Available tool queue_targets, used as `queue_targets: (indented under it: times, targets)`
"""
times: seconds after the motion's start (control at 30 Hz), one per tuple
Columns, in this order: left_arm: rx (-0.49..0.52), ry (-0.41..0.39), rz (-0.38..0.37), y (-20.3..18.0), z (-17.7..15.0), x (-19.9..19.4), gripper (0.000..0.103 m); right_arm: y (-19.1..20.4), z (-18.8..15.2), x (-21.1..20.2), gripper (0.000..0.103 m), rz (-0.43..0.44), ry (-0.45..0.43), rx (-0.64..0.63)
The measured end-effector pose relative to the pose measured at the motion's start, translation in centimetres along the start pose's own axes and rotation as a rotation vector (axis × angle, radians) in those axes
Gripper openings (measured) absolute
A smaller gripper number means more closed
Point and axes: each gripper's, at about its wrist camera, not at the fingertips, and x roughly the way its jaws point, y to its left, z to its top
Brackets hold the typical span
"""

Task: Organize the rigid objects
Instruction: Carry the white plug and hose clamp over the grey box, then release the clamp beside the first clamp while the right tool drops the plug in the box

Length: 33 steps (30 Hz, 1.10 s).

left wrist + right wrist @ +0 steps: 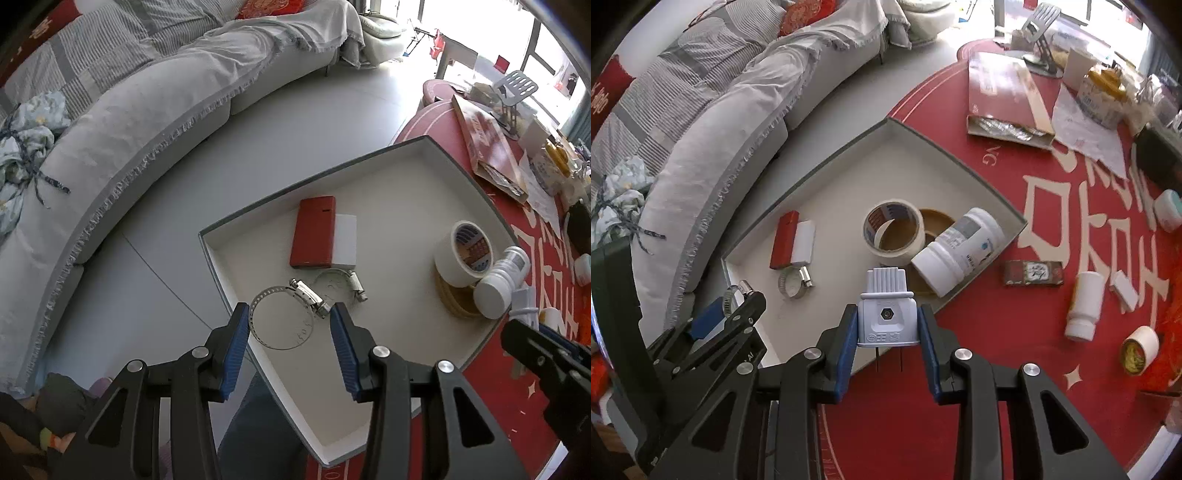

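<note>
The right gripper (887,325) is nearest, its blue pads closed against the two sides of a white plug (887,317), which it holds above the near edge of the tray (960,162) with two prongs pointing back toward the camera. The left gripper (289,325) stands wide open with nothing held; a hose clamp (282,317) lies flat on the tray floor between its fingertips, the screw housing just beside the right pad, and no contact is clear.

The tray is a shallow grey-rimmed box with a pale floor, sitting on a round table under a red cloth (1015,332) with cream lettering. Beyond it run a grey floor and a long curved sofa (122,122) draped in light fabric, with bright windows at the far side.

Inside the tray: one tape roll (894,232) leaning on a brown ring, one white bottle (960,251) lying on its side against the rim, one red-and-white box (323,236), and two hose clamps, the second (341,282) smaller and near the box. On the cloth outside lie a long carton (1004,99), another white bottle (1084,306), a small dark packet (1033,272), a white block (1124,291) and an open tube (1139,350).
</note>
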Motion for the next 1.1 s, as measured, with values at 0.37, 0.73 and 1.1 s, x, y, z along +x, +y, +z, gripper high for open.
queue_targets:
  times: [0.37, 0.73, 1.1]
  targets:
    - [0.035, 0.029, 0.003, -0.8, -0.1, 1.6, 0.048, 0.7, 0.4, 2.1, 0.034, 0.006, 0.044, -0.002]
    - [0.069, 0.047, -0.001, -0.9, 0.2, 2.9, 0.048, 1.0, 0.8, 3.8, 0.033, -0.003, 0.073, 0.010]
    - [0.120, 0.046, -0.032, -2.0, 0.0, 3.3, 0.057, 1.0, 0.7, 4.7, 0.034, -0.003, 0.085, 0.024]
